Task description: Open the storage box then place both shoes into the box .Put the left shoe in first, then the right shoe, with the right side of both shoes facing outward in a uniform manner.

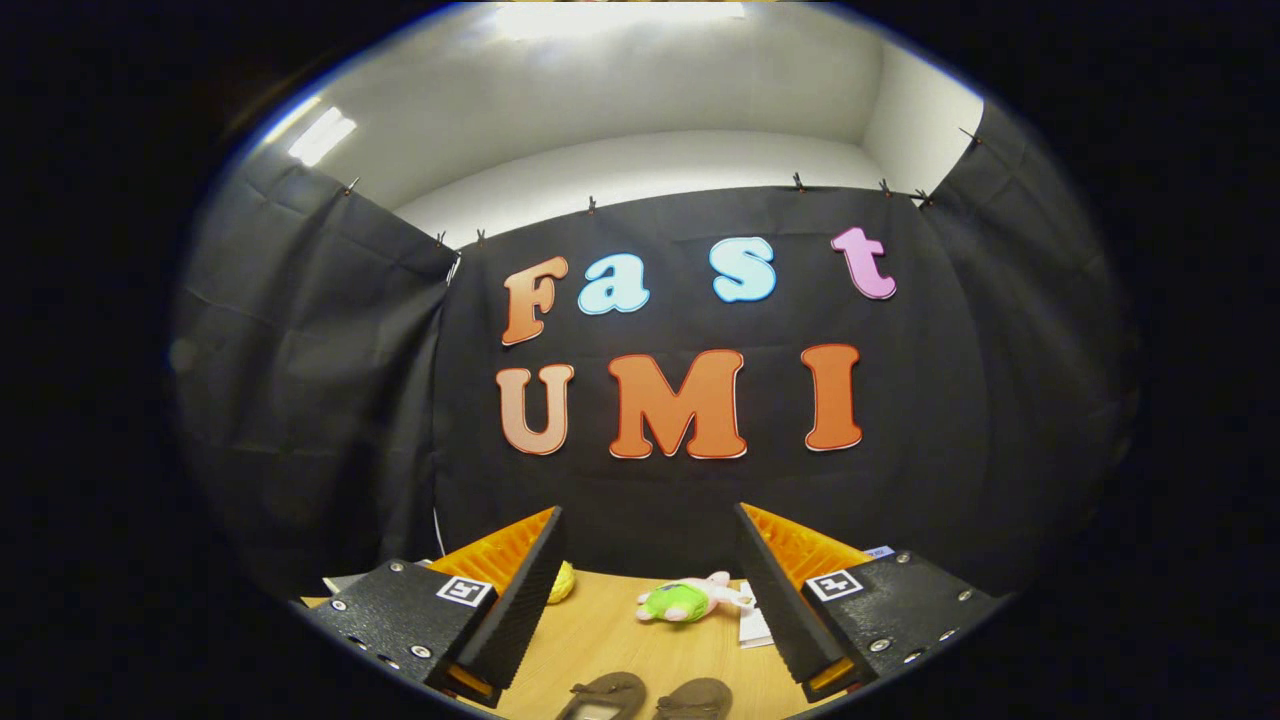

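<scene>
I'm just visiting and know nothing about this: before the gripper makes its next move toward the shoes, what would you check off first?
1. Fingers free: the gripper is open with nothing between its fingers. Ok.
2. Shoes found: two brown shoes lie side by side on the wooden table, between the fingers. Ok.
3. Which shoe is the left one: they are cut off low in the view. Cannot tell.
4. Storage box open: I cannot locate it from here. Cannot tell.
5. Clutter: a green and pink plush toy lies beyond the shoes, apart from them, as do a yellow object and some papers. Ok.
</scene>
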Tool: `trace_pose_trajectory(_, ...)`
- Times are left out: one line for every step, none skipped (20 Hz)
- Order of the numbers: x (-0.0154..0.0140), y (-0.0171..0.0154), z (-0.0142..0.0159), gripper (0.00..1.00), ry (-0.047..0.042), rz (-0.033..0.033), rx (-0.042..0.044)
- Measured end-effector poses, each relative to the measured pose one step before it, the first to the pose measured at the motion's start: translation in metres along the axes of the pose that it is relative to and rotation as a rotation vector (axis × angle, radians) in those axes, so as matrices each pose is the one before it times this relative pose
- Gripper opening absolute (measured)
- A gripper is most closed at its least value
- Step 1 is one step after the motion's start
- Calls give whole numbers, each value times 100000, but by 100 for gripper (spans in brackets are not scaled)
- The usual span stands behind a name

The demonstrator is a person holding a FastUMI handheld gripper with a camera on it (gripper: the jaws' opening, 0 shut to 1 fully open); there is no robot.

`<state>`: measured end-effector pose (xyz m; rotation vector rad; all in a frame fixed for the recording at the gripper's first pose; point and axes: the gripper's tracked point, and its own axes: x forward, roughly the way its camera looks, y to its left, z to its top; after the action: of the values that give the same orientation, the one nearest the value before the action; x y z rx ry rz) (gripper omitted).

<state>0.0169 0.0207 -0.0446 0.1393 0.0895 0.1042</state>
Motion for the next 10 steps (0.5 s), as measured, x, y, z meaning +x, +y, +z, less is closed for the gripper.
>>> trace_pose_trajectory(305,898,-1150,98,2931,2736,2808)
trace_pose_trajectory(438,1080,-1419,98,3573,3683,3062)
trace_pose_trajectory(623,1141,-1480,98,4158,3803,3430)
trace_pose_trajectory(599,1106,-1638,98,4859,3925,3525)
trace_pose_trajectory(530,794,-1372,98,4685,2823,2553)
trace_pose_trajectory(668,689,-1563,98,4811,2804,1245)
trace_pose_trajectory(779,828,-1267,98,4030,3152,1356)
trace_pose_trajectory(874,994,-1321,98,4009,4125,1638)
trace_pose_trajectory(581,1177,-1452,98,4258,3875,2552)
trace_pose_trajectory(845,1006,-1272,98,4532,4038,2885)
